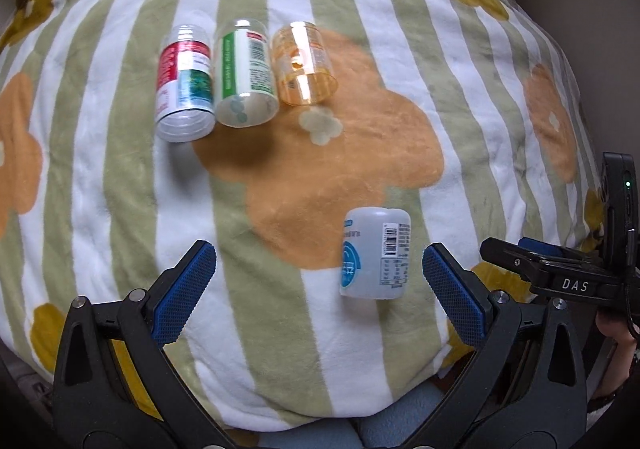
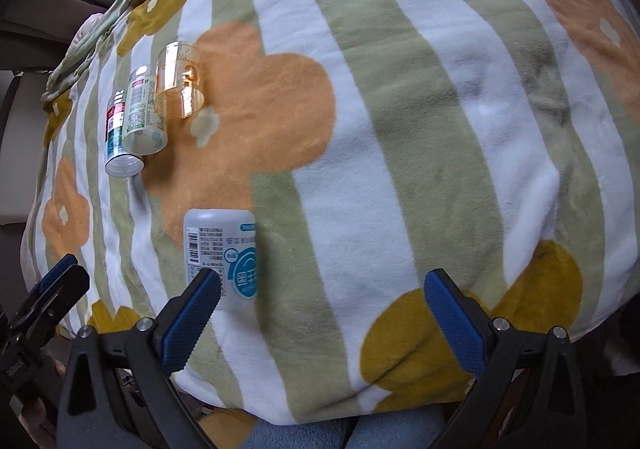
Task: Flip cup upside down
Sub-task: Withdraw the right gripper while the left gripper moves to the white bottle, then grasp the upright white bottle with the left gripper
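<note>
meanwhile, on a striped blanket (image 1: 360, 29) printed with flowers, four plastic cups wait in two groups. three of them, a red-labelled cup (image 1: 185, 83), a green-labelled cup (image 1: 245, 75) and a clear orange cup (image 1: 303, 63), stand touching side by side at the far end, their closed bases uppermost and their mouths apparently down on the fabric, which reads as the finished row. a fourth, the white cup (image 1: 376, 253) with a blue label and a barcode, sits well apart from them at the near end; its printing runs upside down in the right wrist view, and whether its upper end is open or closed cannot be told. it looks like the one in hand, set near both tools for an easy reach.

the left gripper (image 1: 318, 293) has its blue pads spread wide, holding nothing, with the white cup just inside its right-hand pad. the right gripper (image 2: 322, 323) is likewise spread and empty, its left-hand pad overlapping the cup's lower edge in its own view. the soft, bulging blanket could let a tall cup tip.
</note>
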Available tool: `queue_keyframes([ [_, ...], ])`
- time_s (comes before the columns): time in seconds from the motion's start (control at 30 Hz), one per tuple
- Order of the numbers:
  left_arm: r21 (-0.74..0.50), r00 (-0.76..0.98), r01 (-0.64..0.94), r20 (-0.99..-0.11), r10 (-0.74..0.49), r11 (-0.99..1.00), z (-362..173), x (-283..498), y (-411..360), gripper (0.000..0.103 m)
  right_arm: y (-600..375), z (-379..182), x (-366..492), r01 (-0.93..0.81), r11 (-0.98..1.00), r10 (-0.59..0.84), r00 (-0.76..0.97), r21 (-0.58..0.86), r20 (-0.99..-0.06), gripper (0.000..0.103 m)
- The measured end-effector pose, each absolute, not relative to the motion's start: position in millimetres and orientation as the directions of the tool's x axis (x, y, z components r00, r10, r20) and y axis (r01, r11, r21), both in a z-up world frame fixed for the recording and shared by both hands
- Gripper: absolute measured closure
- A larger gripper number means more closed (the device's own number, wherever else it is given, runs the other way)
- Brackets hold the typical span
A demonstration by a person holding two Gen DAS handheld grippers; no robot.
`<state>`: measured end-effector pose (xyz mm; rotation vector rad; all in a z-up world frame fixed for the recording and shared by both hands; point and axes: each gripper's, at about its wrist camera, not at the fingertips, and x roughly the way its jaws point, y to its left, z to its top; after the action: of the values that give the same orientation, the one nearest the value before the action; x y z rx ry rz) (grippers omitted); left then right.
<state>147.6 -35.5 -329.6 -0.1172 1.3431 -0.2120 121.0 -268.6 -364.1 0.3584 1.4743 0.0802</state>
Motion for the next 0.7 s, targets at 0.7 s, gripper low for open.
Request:
queue_keyframes([
  [0.7,-0.182,-0.219,0.089,-0.963,-0.160,0.979,-446,192,-119,0.029,-345,-374,106,0.208,0.933,0.265,0.159,0.295,-0.951,0.001],
])
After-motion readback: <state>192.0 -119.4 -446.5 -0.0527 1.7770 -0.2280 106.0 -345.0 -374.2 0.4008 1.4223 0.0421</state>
